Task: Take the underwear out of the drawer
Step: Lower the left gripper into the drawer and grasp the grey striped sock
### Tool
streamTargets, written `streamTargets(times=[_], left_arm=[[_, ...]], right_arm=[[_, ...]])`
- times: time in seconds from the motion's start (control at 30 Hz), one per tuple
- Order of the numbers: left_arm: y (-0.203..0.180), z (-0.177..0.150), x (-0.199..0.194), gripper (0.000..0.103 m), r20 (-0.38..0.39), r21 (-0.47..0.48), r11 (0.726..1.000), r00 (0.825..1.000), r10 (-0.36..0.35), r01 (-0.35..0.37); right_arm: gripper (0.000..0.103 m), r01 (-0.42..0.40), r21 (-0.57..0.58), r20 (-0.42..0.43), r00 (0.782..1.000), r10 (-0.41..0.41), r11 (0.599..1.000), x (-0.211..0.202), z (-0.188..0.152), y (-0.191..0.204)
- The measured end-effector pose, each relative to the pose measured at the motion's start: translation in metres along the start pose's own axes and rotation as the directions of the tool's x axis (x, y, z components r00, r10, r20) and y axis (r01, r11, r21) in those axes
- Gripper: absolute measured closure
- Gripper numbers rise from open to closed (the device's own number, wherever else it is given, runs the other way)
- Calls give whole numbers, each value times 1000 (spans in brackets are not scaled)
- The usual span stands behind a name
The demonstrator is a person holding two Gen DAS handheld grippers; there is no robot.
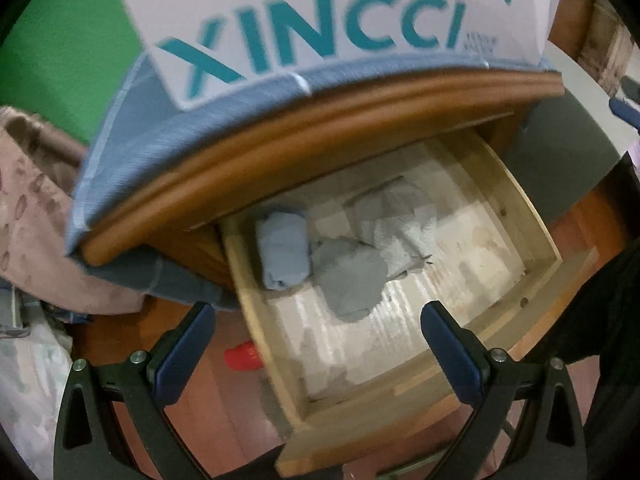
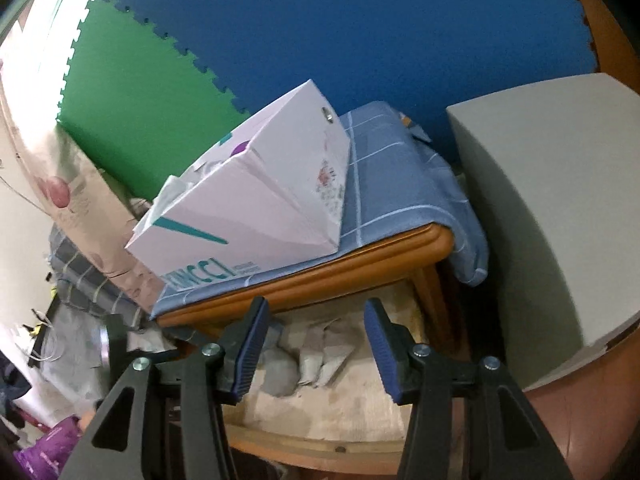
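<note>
From the left wrist view, the drawer (image 1: 532,216) stands pulled out of a wooden nightstand (image 1: 312,136). Inside the drawer, toward its back under the nightstand top, lie folded pieces of underwear: a light blue roll (image 1: 282,254) nearest the drawer's left wall, a grey piece (image 1: 350,282) touching it, and a paler grey-white piece (image 1: 394,220) just behind that. The left gripper (image 1: 318,354) hangs above the drawer's front part, its jaws wide apart and holding nothing. A white paper bag (image 1: 328,20) with teal lettering stands on a blue cloth (image 1: 160,128) covering the nightstand top. A small red object (image 1: 242,356) lies on the floor left of the drawer.

From the right wrist view, the right gripper (image 2: 316,346) points into the drawer (image 2: 316,438) from its front, jaws apart and empty, with the grey underwear (image 2: 280,374) lying between and beyond the fingertips. The white paper bag (image 2: 256,216) leans on the blue cloth (image 2: 392,184) above the drawer. A grey box (image 2: 560,216) stands right of the nightstand (image 2: 320,276).
</note>
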State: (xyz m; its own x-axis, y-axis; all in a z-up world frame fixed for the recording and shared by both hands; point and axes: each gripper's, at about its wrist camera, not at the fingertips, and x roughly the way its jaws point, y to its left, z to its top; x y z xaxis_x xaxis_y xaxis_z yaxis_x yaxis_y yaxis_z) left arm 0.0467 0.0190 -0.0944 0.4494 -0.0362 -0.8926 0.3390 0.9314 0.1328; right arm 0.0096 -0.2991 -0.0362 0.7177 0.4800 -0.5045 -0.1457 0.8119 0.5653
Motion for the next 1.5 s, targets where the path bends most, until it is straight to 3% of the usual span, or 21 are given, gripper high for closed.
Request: streamTargets(times=[0.1,0.3,0.47,0.67,0.77,0.8,0.87,0.93,1.07,1.13,1.23,1.4,1.5], left_arm=[[-9,5,16,6,-4,-13,1000,1000,-1,1],[-15,5,47,14,-28,-170,984,998,-49,43],[-15,0,71,16,-102,-260,966,995,-20,-7],[0,-8,93,18,-135,-458,889,988,-74,4],[8,-14,102,34,-143,-585,810,981,-129,21],[12,-17,105,34,-135,-639,768,977,-165,41],[16,-19,110,34,-150,-688,724,970,-192,37],[23,-24,113,34,-150,-748,663,966,-210,28],[36,-36,117,32,-105,-864,501,959,-261,42],[40,-42,124,32,-118,-905,426,950,-291,18],[41,-45,131,30,-105,-937,348,936,-335,20],[45,-46,140,26,-100,-960,278,943,-318,-8],[48,-55,145,25,-82,-980,196,946,-314,-20]], right_arm=[[53,-18,-9,-17,1000,17,1000,-1,0,5],[52,-70,30,-29,997,71,997,-9,-1,-3],[51,-109,61,-34,993,111,992,-13,-1,-8],[51,-153,56,-46,987,156,987,-15,-2,-6],[51,-174,58,-48,983,177,983,-16,-2,-6],[50,-179,57,-49,982,182,982,-16,-2,-7],[50,-185,57,-54,981,188,981,-16,-3,-8],[50,-196,62,-58,978,200,979,-18,-3,-11],[50,-219,79,-58,973,224,973,-21,-3,-17],[50,-231,90,-58,970,237,969,-23,-3,-21],[50,-242,102,-58,967,249,965,-25,-2,-25],[48,-262,119,-63,961,270,958,-26,-3,-31],[47,-268,129,-68,958,278,955,-27,-3,-34]])
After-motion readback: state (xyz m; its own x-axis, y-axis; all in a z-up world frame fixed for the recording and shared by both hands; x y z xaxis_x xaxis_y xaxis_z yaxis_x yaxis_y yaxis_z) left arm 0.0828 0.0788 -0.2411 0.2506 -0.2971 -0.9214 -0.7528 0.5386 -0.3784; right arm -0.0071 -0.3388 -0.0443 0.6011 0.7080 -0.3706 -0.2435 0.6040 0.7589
